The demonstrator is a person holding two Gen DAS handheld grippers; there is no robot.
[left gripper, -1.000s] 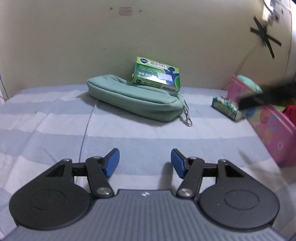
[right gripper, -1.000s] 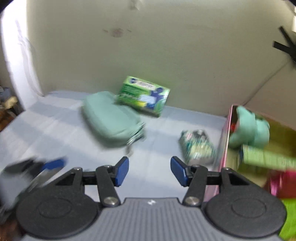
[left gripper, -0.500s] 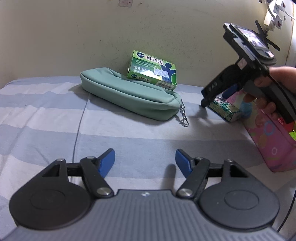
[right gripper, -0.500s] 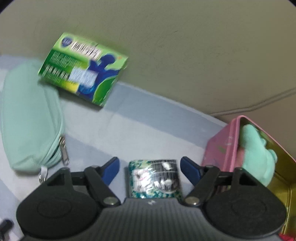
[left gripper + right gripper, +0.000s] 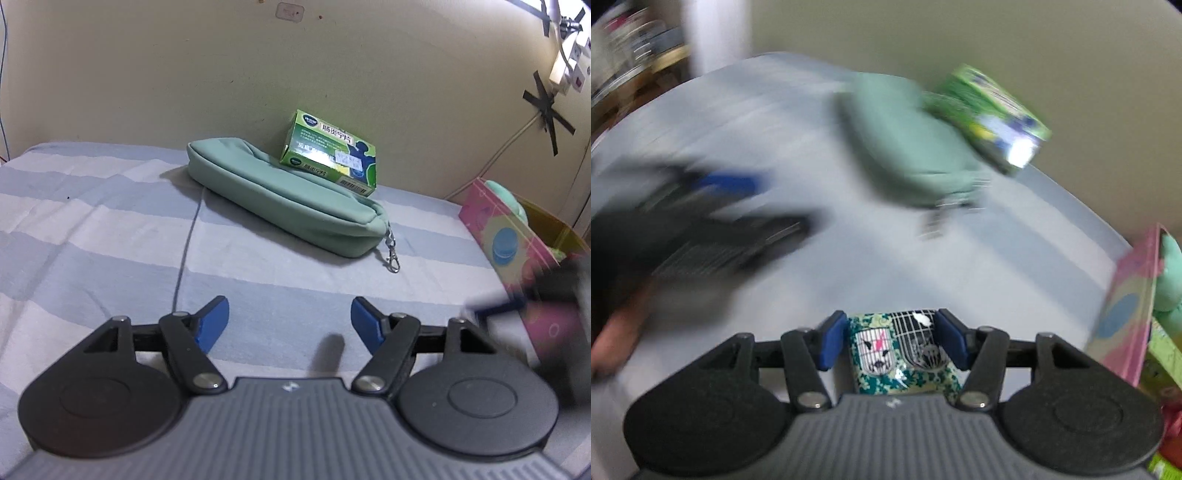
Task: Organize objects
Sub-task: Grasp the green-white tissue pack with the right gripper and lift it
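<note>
1. The right gripper [image 5: 892, 341] has just been closing, and its 2 blue pads now press on the sides of a small rectangular packet with a green floral print [image 5: 901, 354], so the packet is held between them.
2. The packet lies with its long axis running along the fingers, 1 short end pointing forward past the pads and the other tucked back toward the gripper body; its printed face is turned up to the camera.
3. It is carried above the blue and white striped bed sheet [image 5: 886, 266], near the pink patterned box [image 5: 1126, 314] at the right edge, which has a mint green plush toy [image 5: 1171, 273] in it.
4. The left gripper [image 5: 290, 321] has its fingers spread moderately wide with nothing between them, only the sheet [image 5: 110, 236] beneath.
5. Ahead of it lies a long mint green fabric pouch [image 5: 280, 199], its long axis running from far left to near right, the metal clasp end [image 5: 392, 254] pointing toward the pink box [image 5: 517, 240].
6. A green cardboard medicine box [image 5: 328, 153] leans tilted against the far side of the pouch, near the wall.
7. The right wrist view is heavily blurred.
</note>
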